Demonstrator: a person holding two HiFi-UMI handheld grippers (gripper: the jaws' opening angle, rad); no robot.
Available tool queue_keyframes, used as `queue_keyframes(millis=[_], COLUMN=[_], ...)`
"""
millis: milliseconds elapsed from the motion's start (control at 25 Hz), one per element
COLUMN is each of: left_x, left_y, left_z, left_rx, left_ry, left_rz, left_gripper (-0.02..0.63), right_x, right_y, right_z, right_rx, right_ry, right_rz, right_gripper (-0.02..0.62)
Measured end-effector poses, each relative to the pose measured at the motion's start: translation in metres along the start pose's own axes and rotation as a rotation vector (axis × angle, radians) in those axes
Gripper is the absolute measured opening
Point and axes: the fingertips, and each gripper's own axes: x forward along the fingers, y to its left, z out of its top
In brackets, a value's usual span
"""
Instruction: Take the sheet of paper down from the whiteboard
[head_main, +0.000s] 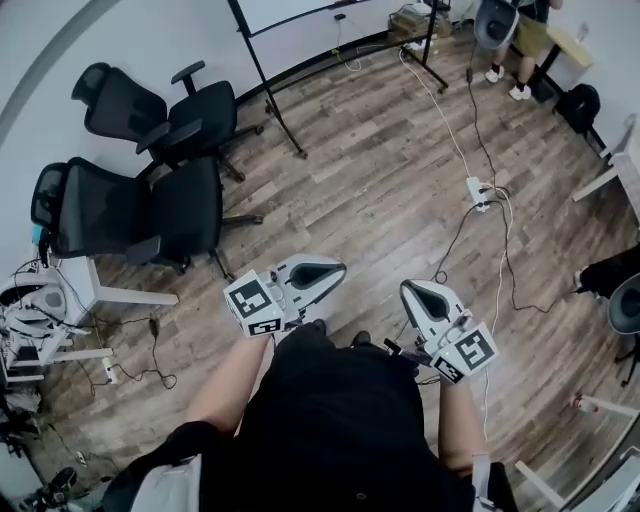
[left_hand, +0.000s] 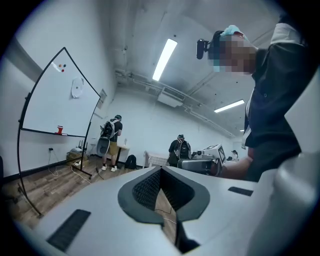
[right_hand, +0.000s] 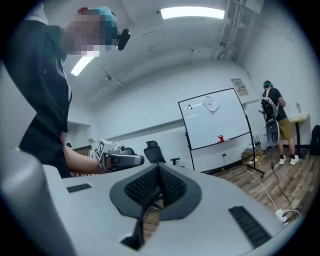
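A black mesh-backed office chair (head_main: 130, 215) stands well to the left of the left gripper (head_main: 330, 272). A second black office chair with armrests (head_main: 150, 115) is just beyond it, farther ahead. Both sit on the brown wood-plank floor (head_main: 370, 190). A white power strip (head_main: 478, 192) lies ahead of the right gripper (head_main: 415, 295), slightly to its right, with white and black cables trailing from it. Far ahead on that side, a person in a dark top and tan shorts (right_hand: 274, 125) stands at a light wooden desk (right_hand: 300, 118). Far ahead of the left gripper is another person in dark clothes (left_hand: 179, 149). A long ceiling strip light (left_hand: 165, 59) glows above.
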Motion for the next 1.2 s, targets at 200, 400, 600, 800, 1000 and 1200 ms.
queue_keyframes(millis=[200, 400, 600, 800, 1000, 1200], left_x=[0.004, 0.007, 0.041, 0.082, 0.109, 0.126], left_y=[0.011, 0.050, 0.106, 0.182, 0.250, 0.312], left_z=[-0.010, 0.001, 0.019, 0.043, 0.076, 0.089], left_rx=[-0.021, -0.036, -0.019, -0.024, 0.025, 0.014], left_ry=[0.016, -0.002, -0.027, -0.043, -0.049, -0.049], left_rz=[0.054, 0.086, 0.047, 0.003, -0.042, -0.061], left_gripper=[0.009, 0.009, 0.009, 0.009, 0.009, 0.009], right_x=[-0.001, 0.025, 0.062, 0.110, 0.168, 0.216], right_y=[-0.018, -0.054, -0.110, -0.174, -0.228, -0.269], right_z=[-0.007, -0.005, 0.005, 0.043, 0.076, 0.097], right_rx=[-0.027, -0.038, -0.066, -0.011, -0.034, -0.037], right_ry=[0.010, 0.025, 0.061, 0.044, 0.041, 0.030], right_rz=[0.016, -0.021, -0.057, -0.072, -0.102, -0.103], right_gripper=[0.021, 0.021, 0.021, 0.021, 0.021, 0.021])
